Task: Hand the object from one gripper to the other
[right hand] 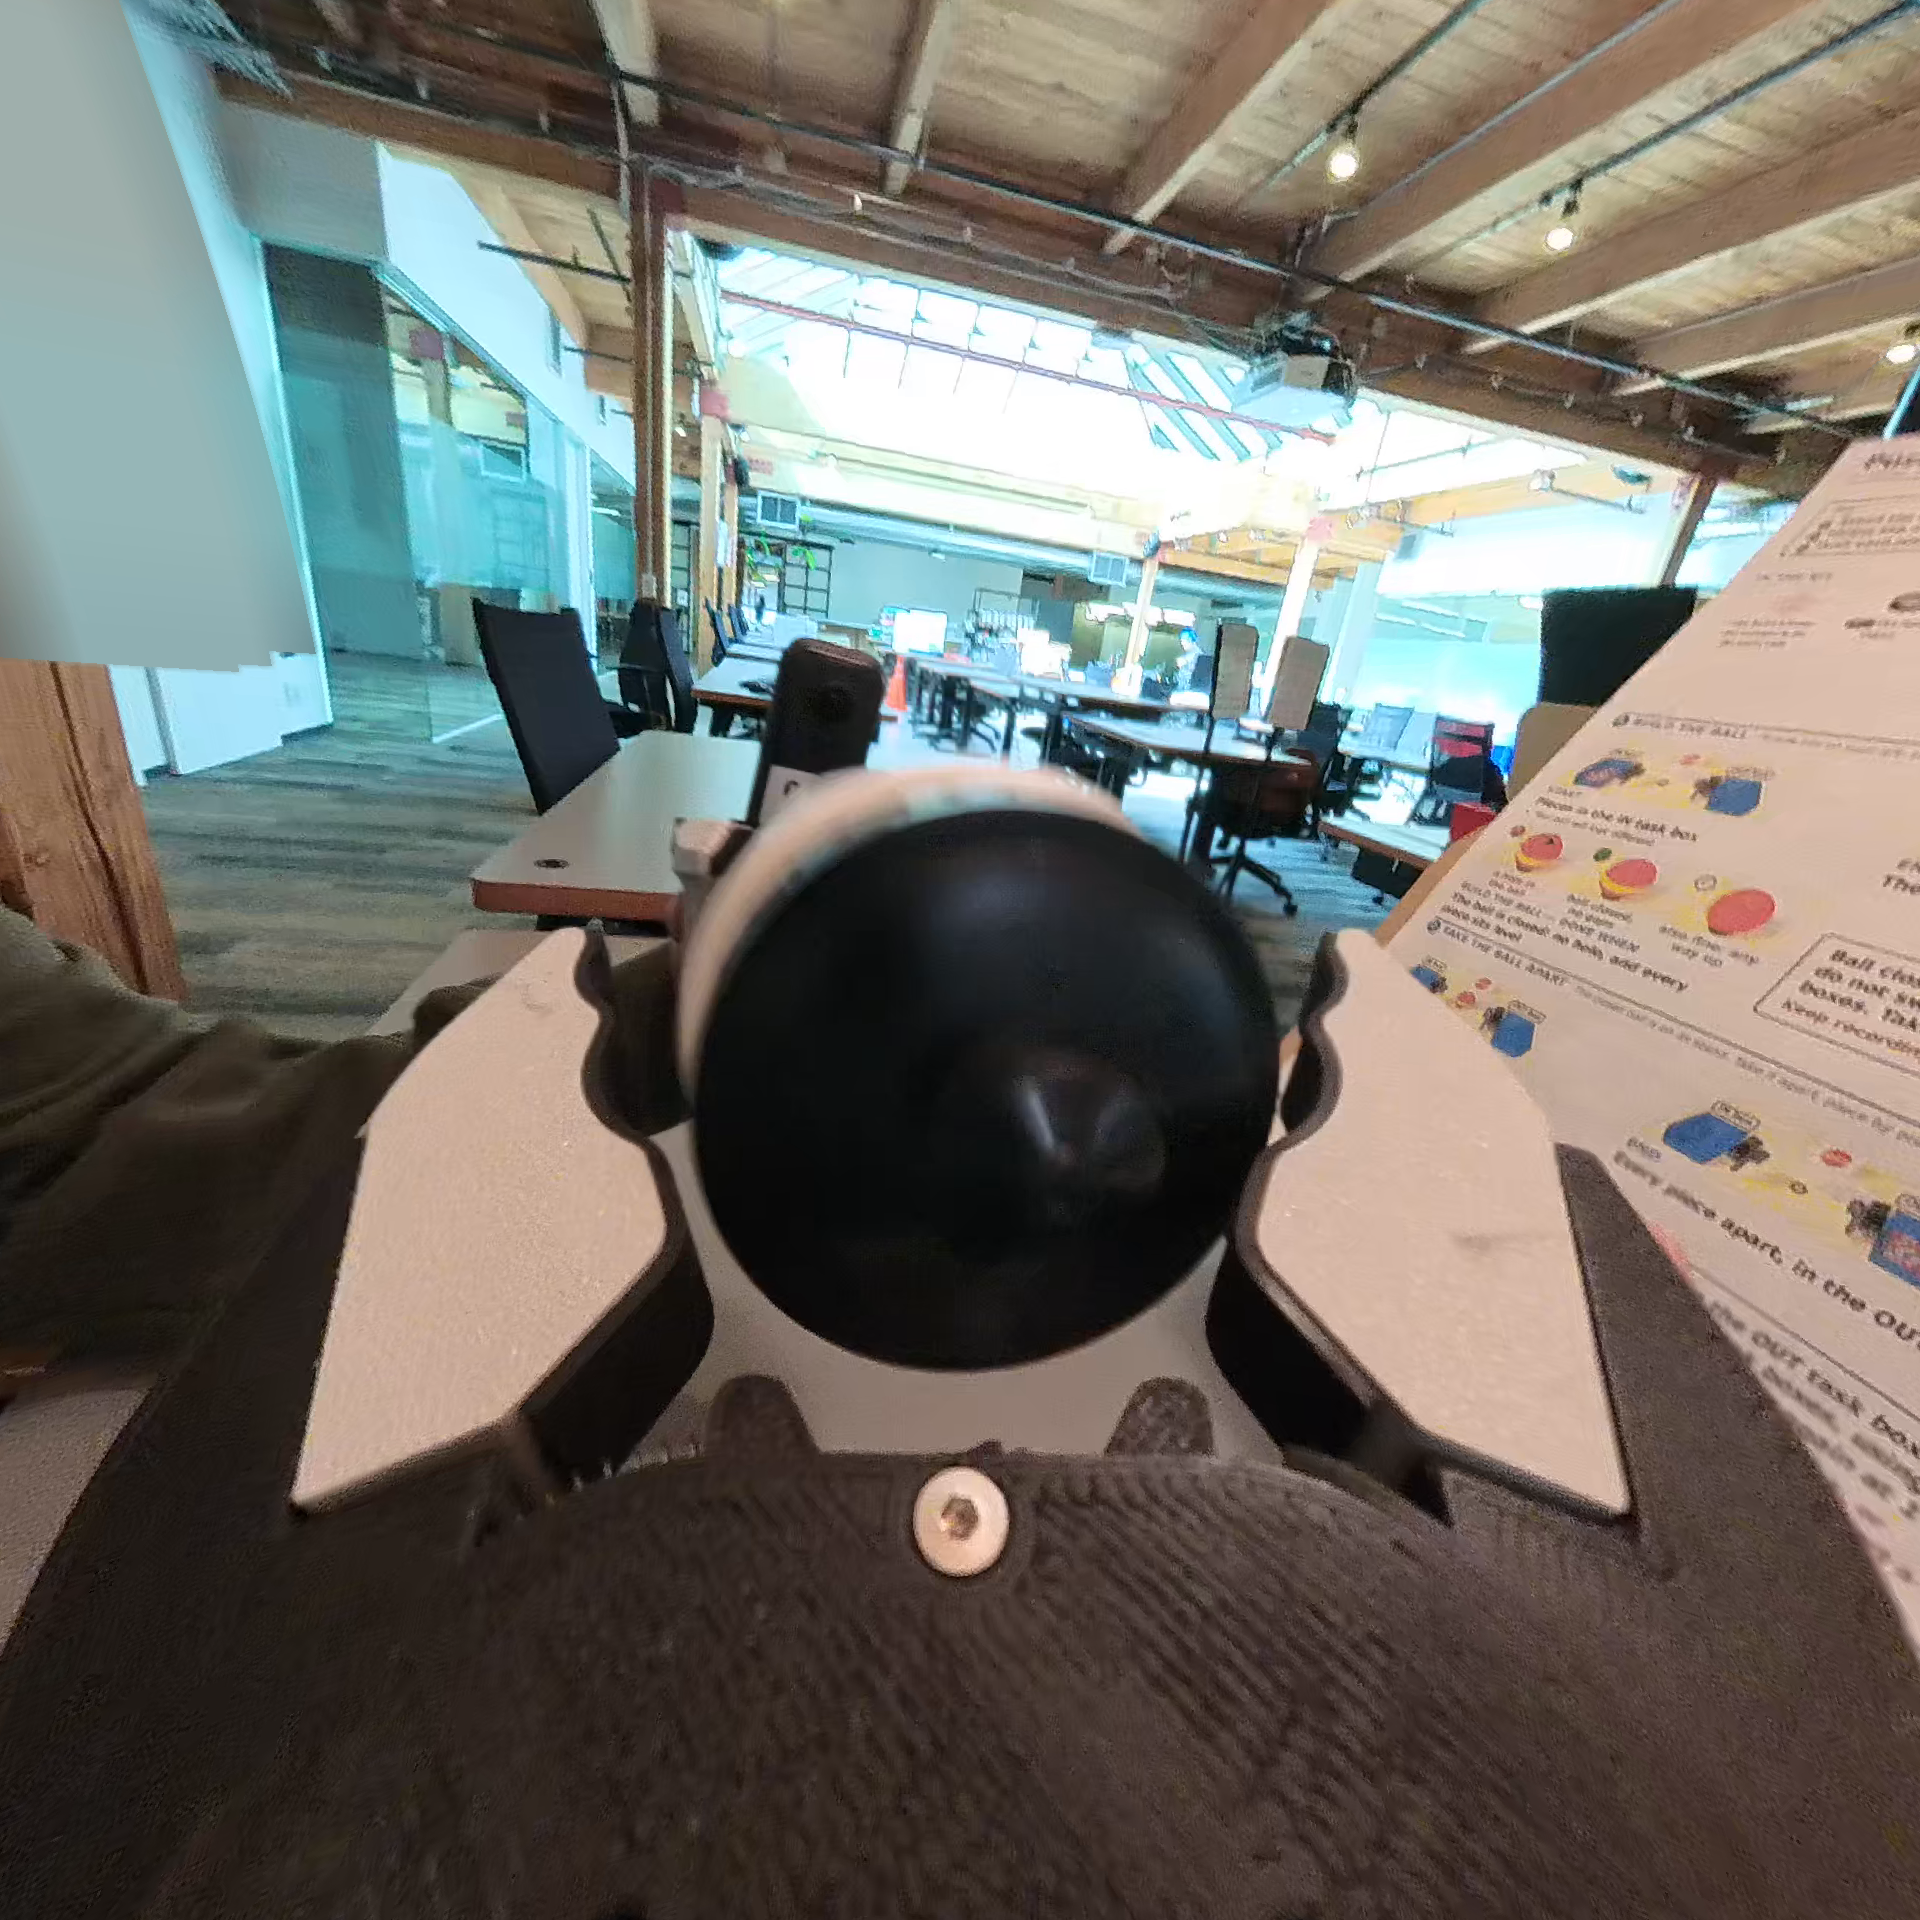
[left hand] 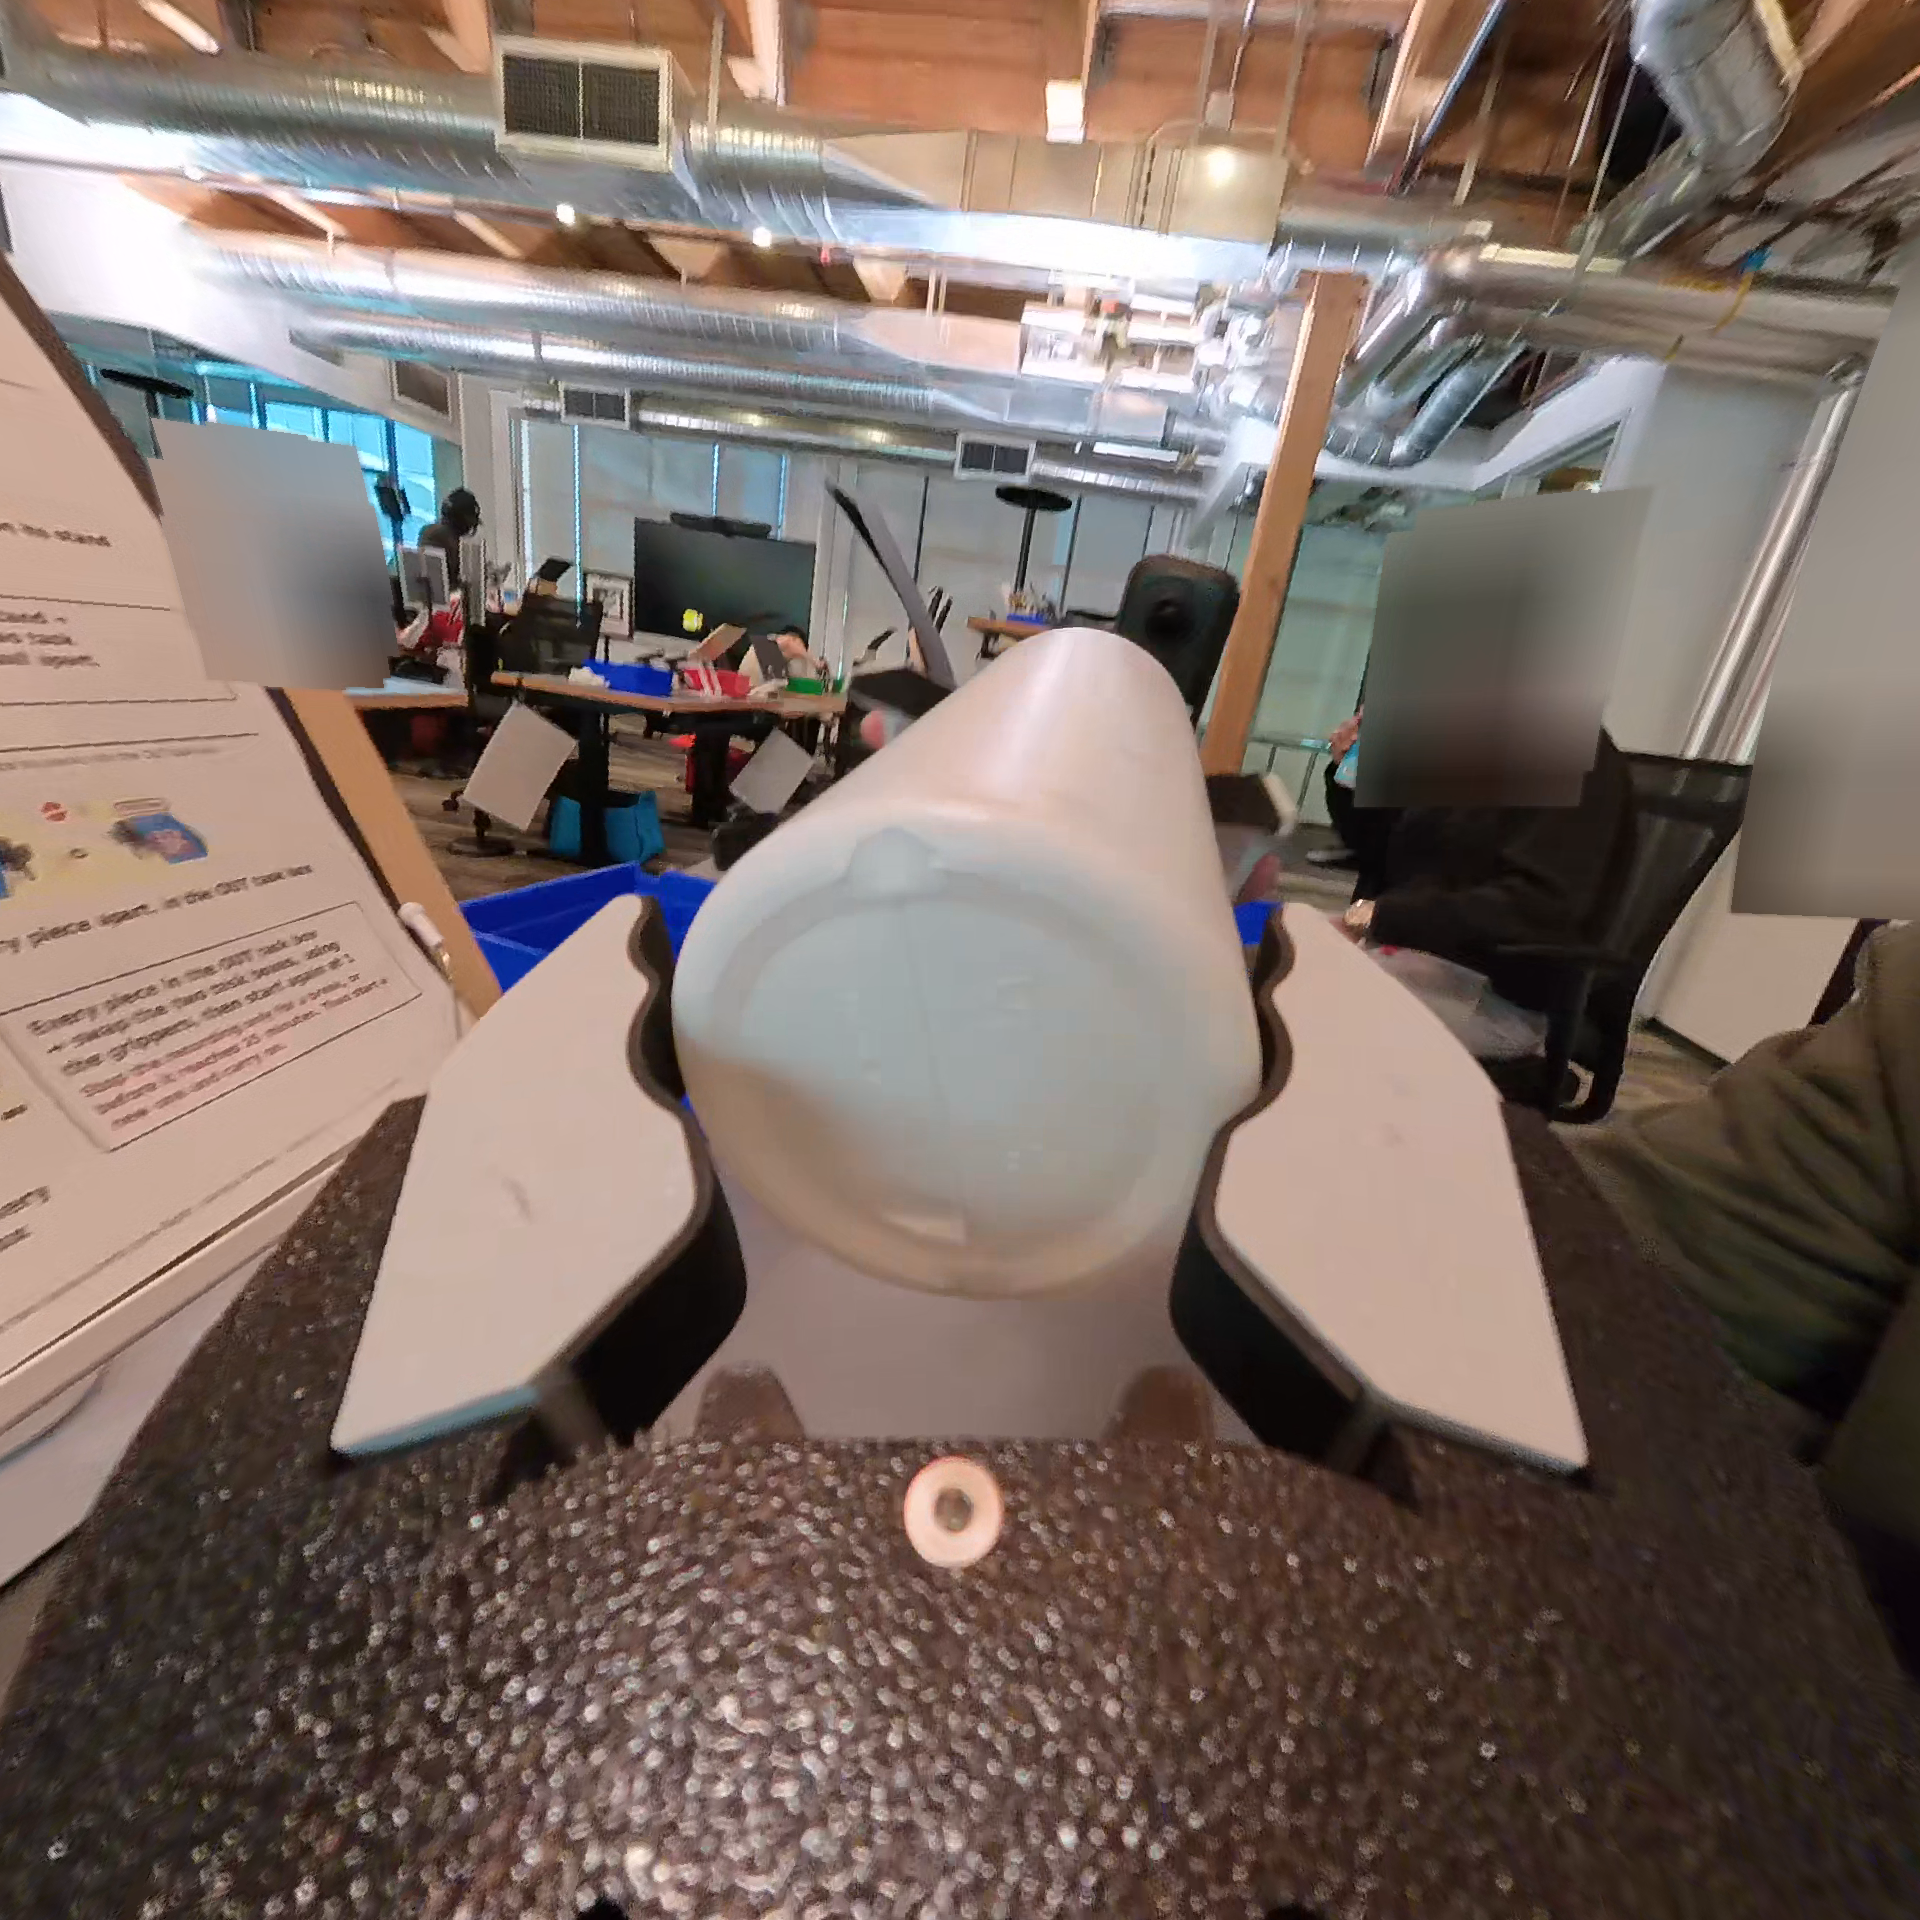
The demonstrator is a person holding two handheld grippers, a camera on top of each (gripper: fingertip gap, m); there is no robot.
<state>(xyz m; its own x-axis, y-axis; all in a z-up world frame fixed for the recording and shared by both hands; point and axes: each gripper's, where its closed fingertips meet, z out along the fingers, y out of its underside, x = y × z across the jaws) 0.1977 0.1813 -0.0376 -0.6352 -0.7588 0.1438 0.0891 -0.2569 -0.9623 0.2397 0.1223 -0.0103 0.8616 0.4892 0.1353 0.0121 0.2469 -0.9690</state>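
A white plastic bottle (left hand: 966, 1039) with a black cap (right hand: 977, 1091) is held level in the air between both grippers. My left gripper (left hand: 961, 920) is shut on its flat bottom end, with both pads against its sides. My right gripper (right hand: 961, 945) is closed around the capped end, with the pads touching both sides. The two grippers face each other along the bottle. The right gripper's camera (left hand: 1174, 623) shows past the bottle's far end in the left wrist view. The left gripper's camera (right hand: 821, 717) shows behind the bottle in the right wrist view.
A printed instruction sheet on a board (left hand: 156, 883) stands close at the left, and shows in the right wrist view (right hand: 1714, 987) at the right. A blue bin (left hand: 561, 925) lies below the bottle. A person's sleeve (left hand: 1766, 1195) is at the right. Desks and chairs fill the office behind.
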